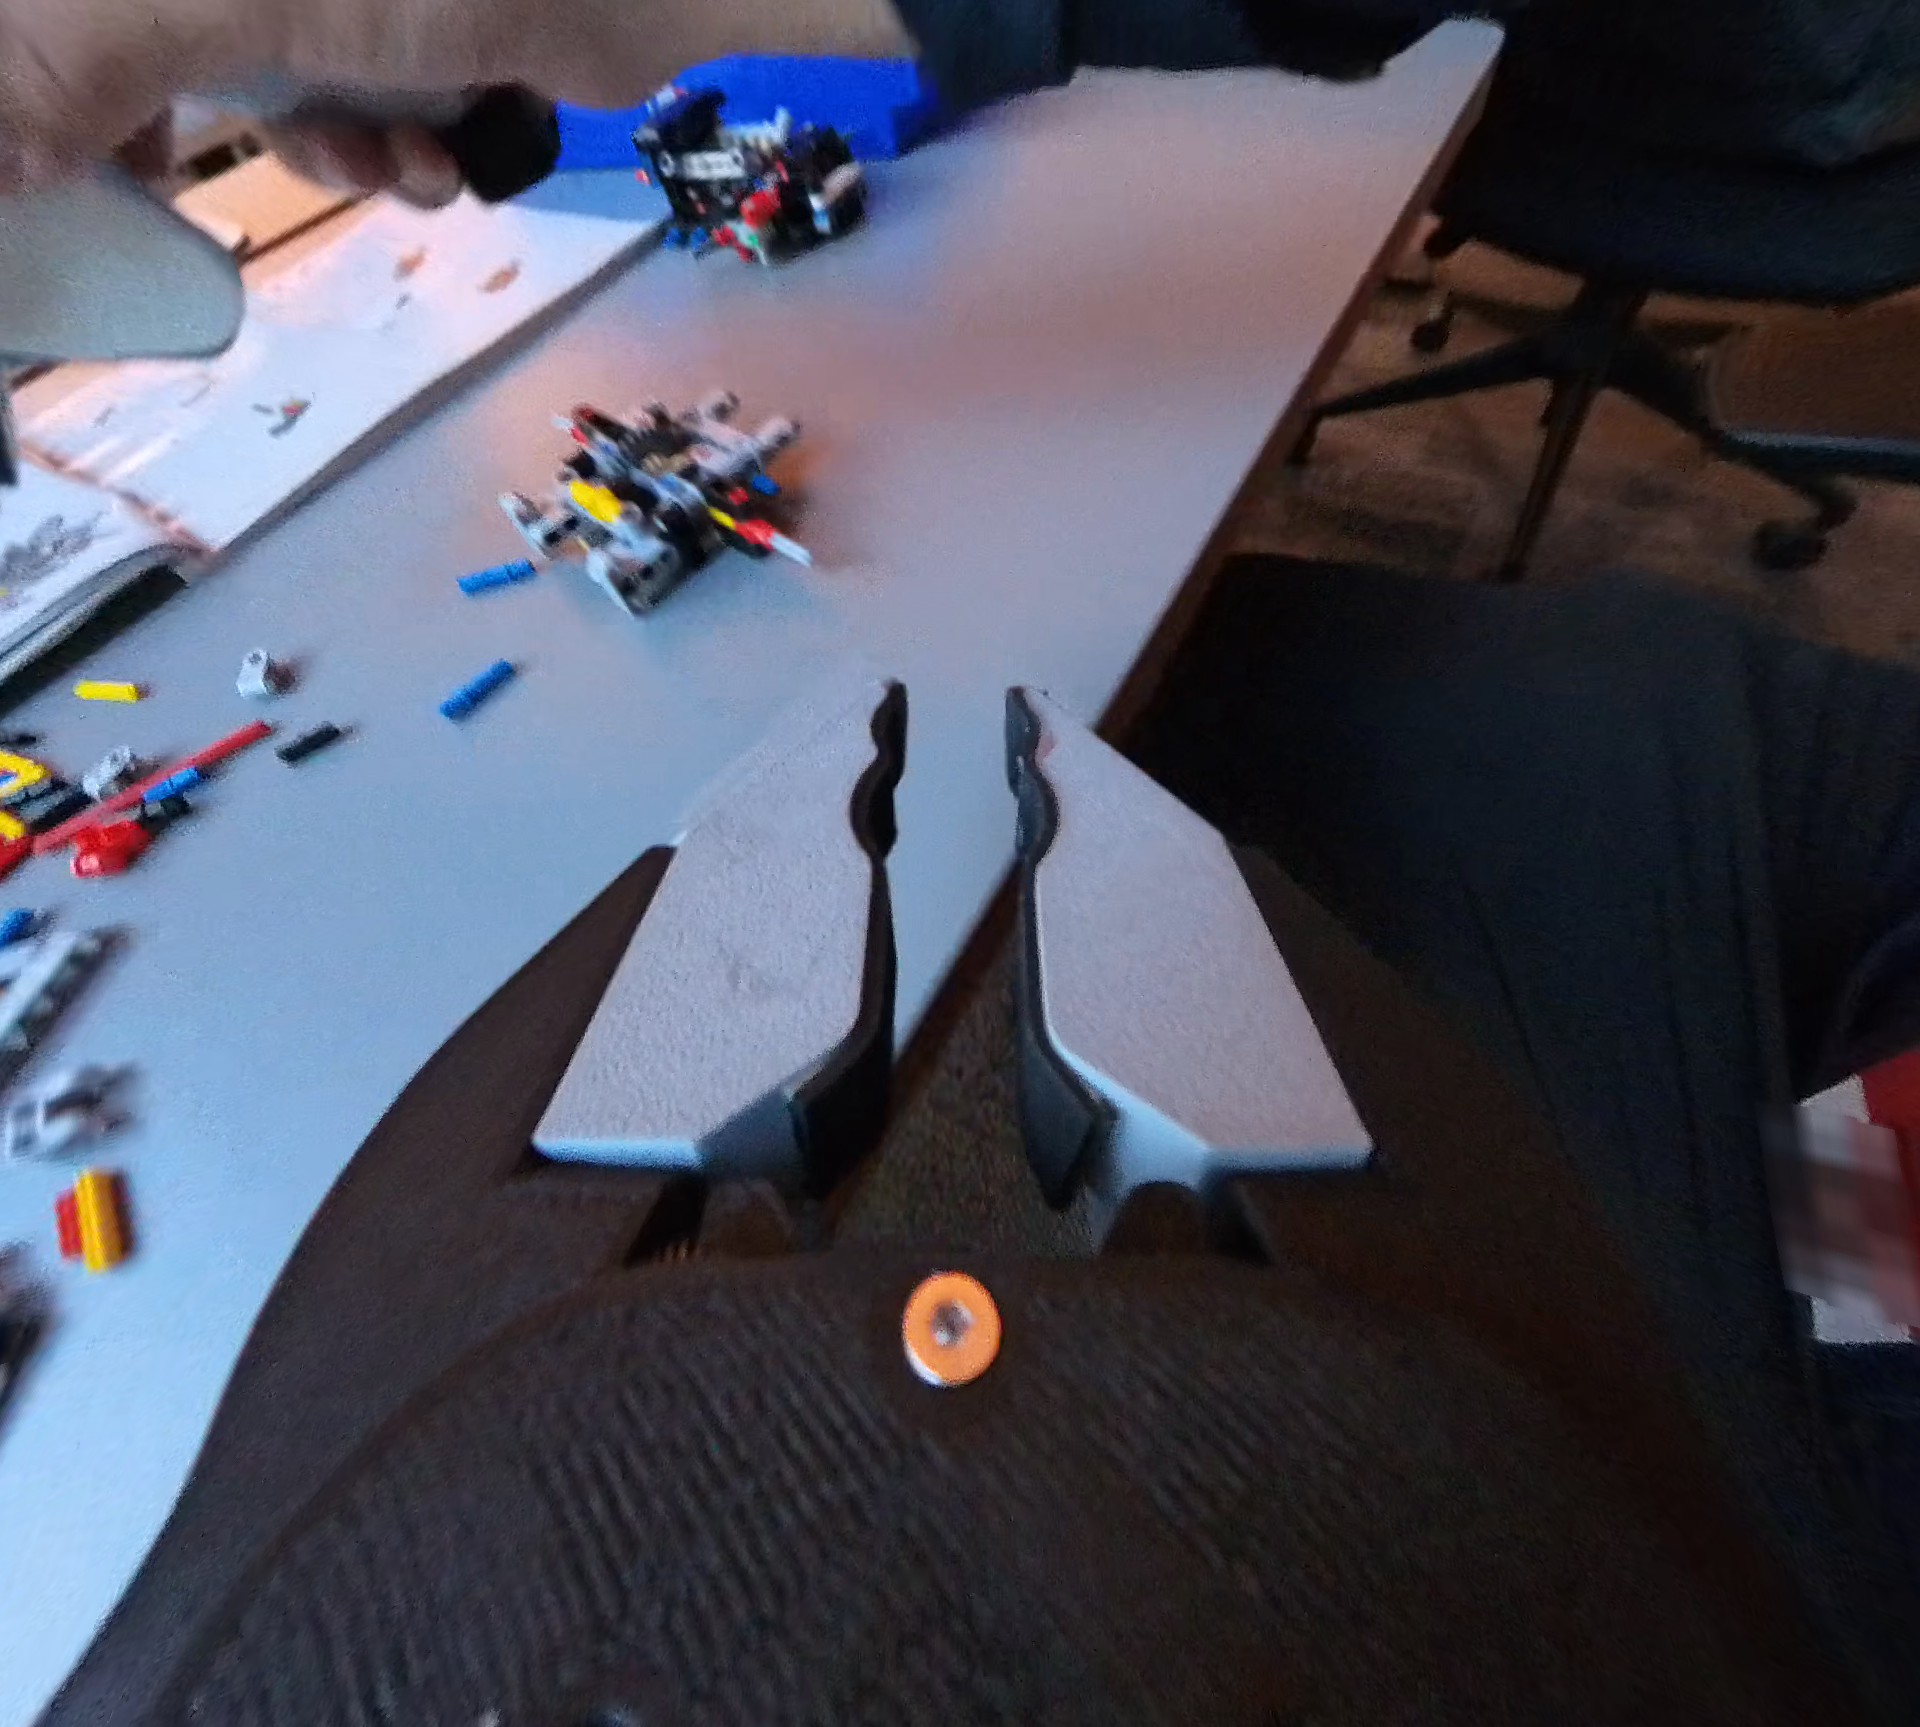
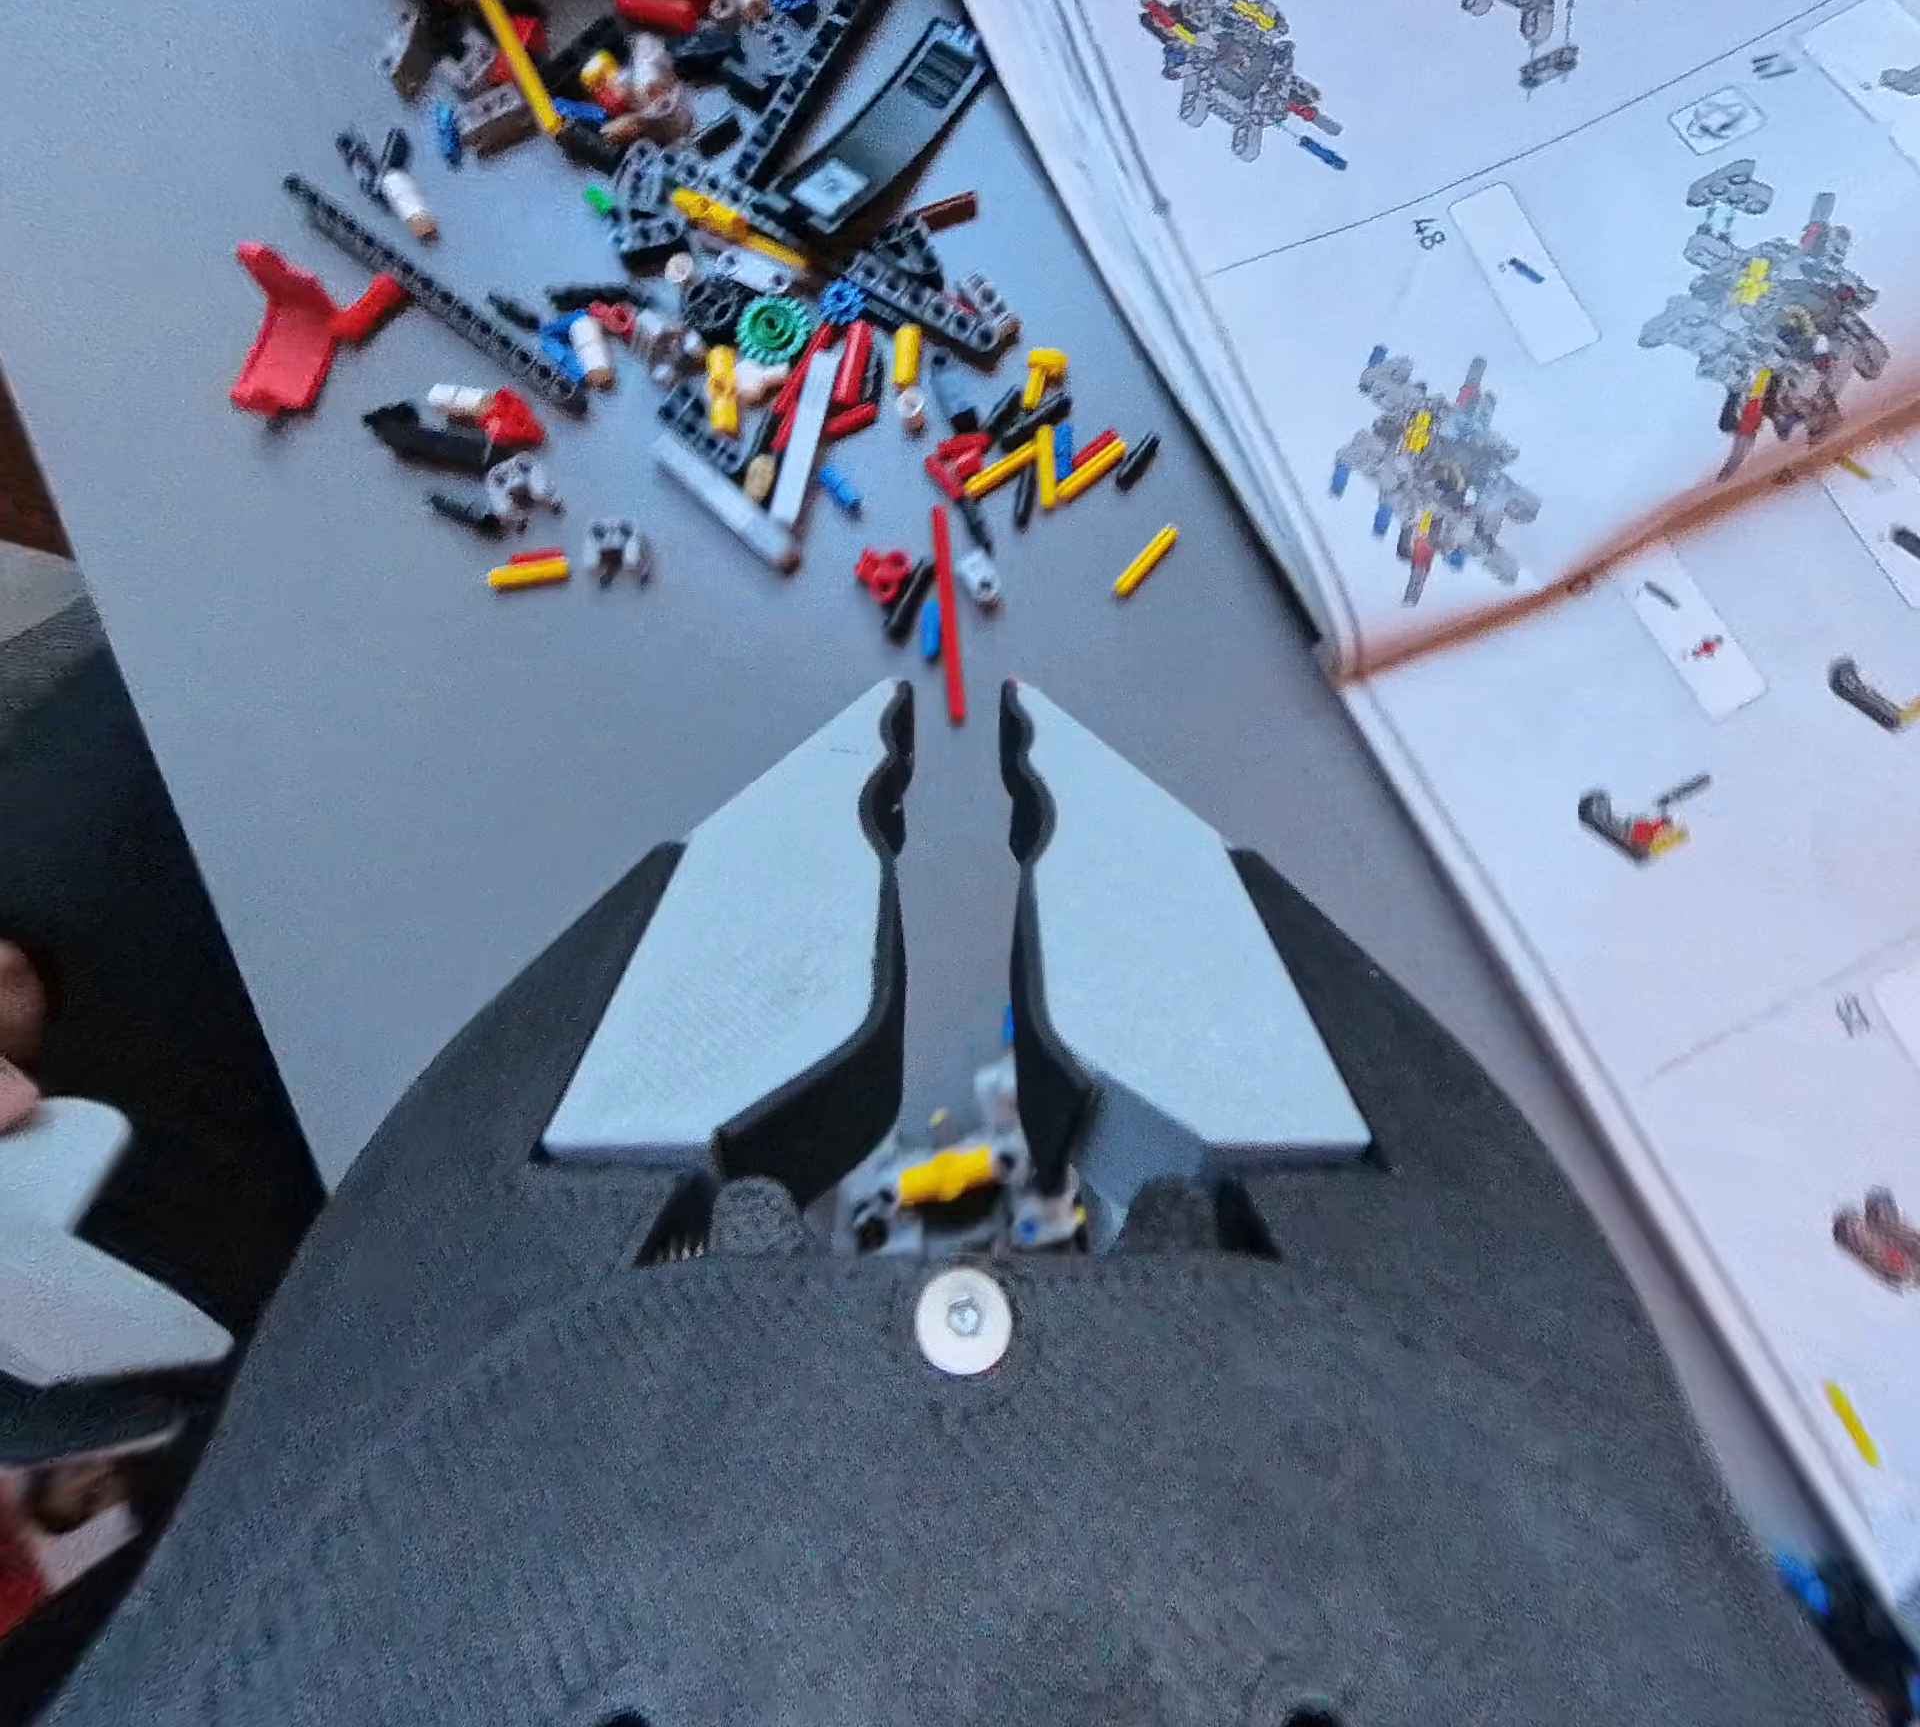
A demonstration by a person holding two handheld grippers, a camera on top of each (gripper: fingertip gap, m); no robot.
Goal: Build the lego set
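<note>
Right wrist view shows the right gripper (image 2: 956, 690), jaws spread and holding nothing, hovering just short of a red axle (image 2: 945, 607) on the surface (image 2: 312, 742), while the left gripper (image 1: 956, 701) hangs spread and bare near the surface's edge.

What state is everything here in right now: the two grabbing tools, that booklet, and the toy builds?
Left gripper: fingers apart, nothing between them.
Right gripper: fingers apart, nothing gripped.
Instruction booklet: lying open.
Nearer model: partly built, resting on the table.
Loose parts: scattered, unassembled.
</note>
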